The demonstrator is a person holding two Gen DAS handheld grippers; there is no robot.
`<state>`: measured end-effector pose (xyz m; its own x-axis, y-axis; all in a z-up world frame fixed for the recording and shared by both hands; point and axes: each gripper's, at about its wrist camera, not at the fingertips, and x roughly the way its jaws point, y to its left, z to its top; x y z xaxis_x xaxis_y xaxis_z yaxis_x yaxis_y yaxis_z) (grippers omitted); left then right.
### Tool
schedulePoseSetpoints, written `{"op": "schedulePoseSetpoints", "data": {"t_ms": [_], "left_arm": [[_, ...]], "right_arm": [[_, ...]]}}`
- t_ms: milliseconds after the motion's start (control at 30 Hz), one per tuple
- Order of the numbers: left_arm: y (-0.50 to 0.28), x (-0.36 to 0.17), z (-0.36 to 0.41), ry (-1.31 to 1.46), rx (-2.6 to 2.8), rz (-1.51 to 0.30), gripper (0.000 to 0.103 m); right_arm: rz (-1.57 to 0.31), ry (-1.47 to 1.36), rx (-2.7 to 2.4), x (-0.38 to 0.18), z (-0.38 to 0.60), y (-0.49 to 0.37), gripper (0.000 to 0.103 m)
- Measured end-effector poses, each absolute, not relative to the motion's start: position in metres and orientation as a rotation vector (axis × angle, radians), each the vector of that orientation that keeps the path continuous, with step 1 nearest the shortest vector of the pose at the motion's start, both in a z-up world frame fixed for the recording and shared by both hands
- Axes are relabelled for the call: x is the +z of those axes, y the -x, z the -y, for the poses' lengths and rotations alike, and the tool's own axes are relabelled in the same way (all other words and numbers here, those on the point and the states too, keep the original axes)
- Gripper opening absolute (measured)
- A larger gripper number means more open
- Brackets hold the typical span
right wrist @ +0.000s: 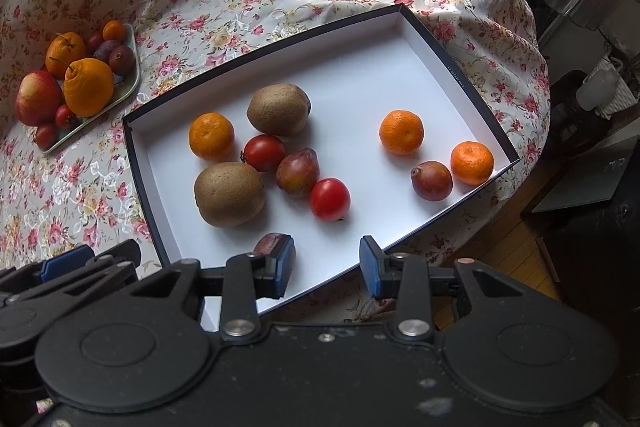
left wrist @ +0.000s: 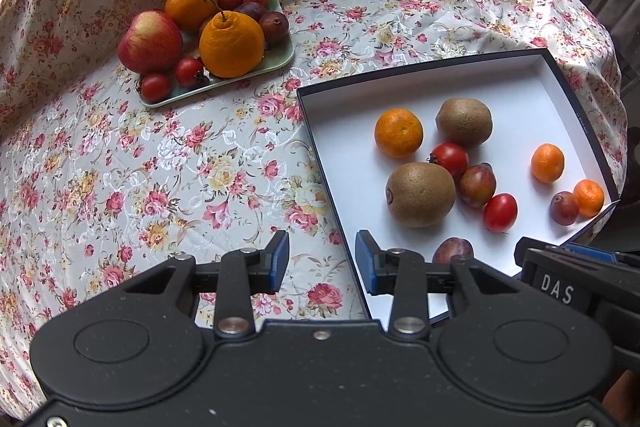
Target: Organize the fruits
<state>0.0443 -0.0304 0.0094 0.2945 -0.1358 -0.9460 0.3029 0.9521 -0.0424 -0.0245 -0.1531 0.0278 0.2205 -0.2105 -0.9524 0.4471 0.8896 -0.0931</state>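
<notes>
A white box with a dark rim [left wrist: 520, 107] [right wrist: 360, 75] holds loose fruit: two kiwis [right wrist: 229, 194], three mandarins [right wrist: 401, 132], two tomatoes [right wrist: 330, 199] and three plums [right wrist: 298, 172]. A pale green tray [left wrist: 224, 85] at the far left carries an apple [left wrist: 150, 41], large oranges [left wrist: 232, 45], tomatoes and plums. My left gripper [left wrist: 322, 259] stands open over the tablecloth at the box's near left edge, with nothing between its fingers. My right gripper [right wrist: 328, 263] is open above the box's near edge. One plum [right wrist: 270, 243] lies half hidden behind its left finger.
A floral tablecloth [left wrist: 180, 167] covers the round table. Its edge drops off to the right, where dark furniture [right wrist: 592, 187] and a wooden floor show. The far half of the box floor is bare.
</notes>
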Motion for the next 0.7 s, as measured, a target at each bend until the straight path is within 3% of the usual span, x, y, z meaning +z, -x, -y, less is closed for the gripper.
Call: {"op": "schedulePoseSetpoints", "data": {"t_ms": [700], "left_arm": [[-0.0450,0.0096,0.0306,-0.158,-0.295,-1.243,0.047]], "right_arm": [[-1.274,-0.210,-0.458,0.0269,0.1511,0.0239,0.039]]}}
